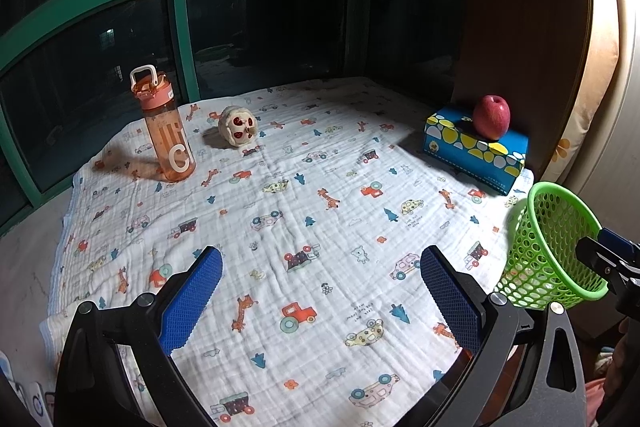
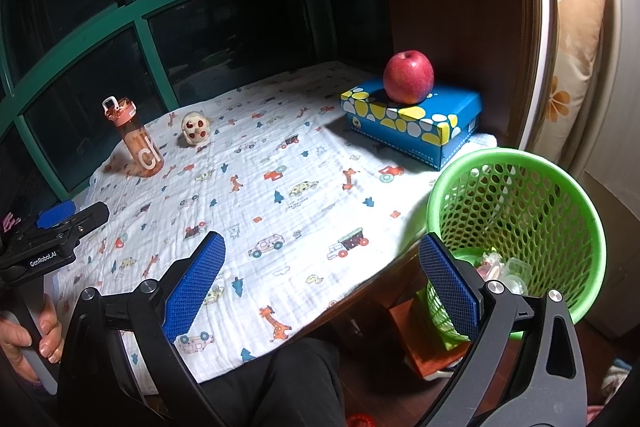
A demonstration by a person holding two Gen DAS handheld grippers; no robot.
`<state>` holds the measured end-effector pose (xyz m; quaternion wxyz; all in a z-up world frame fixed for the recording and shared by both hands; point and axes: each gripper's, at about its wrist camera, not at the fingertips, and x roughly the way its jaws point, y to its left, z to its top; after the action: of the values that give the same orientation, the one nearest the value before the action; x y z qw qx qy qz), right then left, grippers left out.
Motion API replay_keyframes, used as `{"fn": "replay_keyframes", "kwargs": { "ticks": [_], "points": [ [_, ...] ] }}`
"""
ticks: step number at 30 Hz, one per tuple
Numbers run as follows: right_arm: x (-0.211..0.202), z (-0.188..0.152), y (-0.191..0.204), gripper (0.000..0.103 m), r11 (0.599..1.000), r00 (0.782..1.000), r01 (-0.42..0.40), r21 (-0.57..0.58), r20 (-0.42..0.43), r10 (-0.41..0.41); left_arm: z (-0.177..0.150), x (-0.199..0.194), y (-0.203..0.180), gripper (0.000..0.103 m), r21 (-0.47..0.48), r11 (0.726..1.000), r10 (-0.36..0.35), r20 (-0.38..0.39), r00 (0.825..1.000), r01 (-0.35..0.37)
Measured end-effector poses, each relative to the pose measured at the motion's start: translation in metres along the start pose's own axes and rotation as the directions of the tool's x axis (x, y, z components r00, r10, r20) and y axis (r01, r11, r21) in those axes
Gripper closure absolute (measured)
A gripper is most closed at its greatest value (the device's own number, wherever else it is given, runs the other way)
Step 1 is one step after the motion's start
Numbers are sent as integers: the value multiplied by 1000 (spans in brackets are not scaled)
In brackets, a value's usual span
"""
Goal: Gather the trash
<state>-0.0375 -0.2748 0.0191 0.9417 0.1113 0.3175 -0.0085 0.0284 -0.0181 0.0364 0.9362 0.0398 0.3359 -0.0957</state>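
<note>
A green mesh trash basket (image 2: 516, 227) stands off the table's right edge; it holds crumpled wrappers (image 2: 500, 267). It also shows in the left wrist view (image 1: 548, 247). My left gripper (image 1: 320, 279) is open and empty over the near part of the patterned cloth (image 1: 280, 211). My right gripper (image 2: 322, 267) is open and empty above the table's near right corner, its right finger in front of the basket. The right gripper's fingers (image 1: 600, 255) show by the basket in the left wrist view. The left gripper's fingers (image 2: 60, 213) show at the left of the right wrist view.
An orange water bottle (image 1: 166, 131) stands at the far left. A cream skull-like toy (image 1: 238, 125) lies beside it. A red apple (image 1: 491, 116) sits on a blue tissue box (image 1: 474, 149) at the far right, by a wooden panel (image 1: 520, 27). Dark windows stand behind.
</note>
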Motion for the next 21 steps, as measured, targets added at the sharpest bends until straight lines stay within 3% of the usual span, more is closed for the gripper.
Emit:
{"fn": "replay_keyframes", "kwargs": {
  "ticks": [21],
  "points": [
    [2, -1, 0, 6, 1000, 1000, -4, 0, -4, 4, -1, 2, 0, 7, 1, 1000, 2, -1, 1000, -2]
  ]
}}
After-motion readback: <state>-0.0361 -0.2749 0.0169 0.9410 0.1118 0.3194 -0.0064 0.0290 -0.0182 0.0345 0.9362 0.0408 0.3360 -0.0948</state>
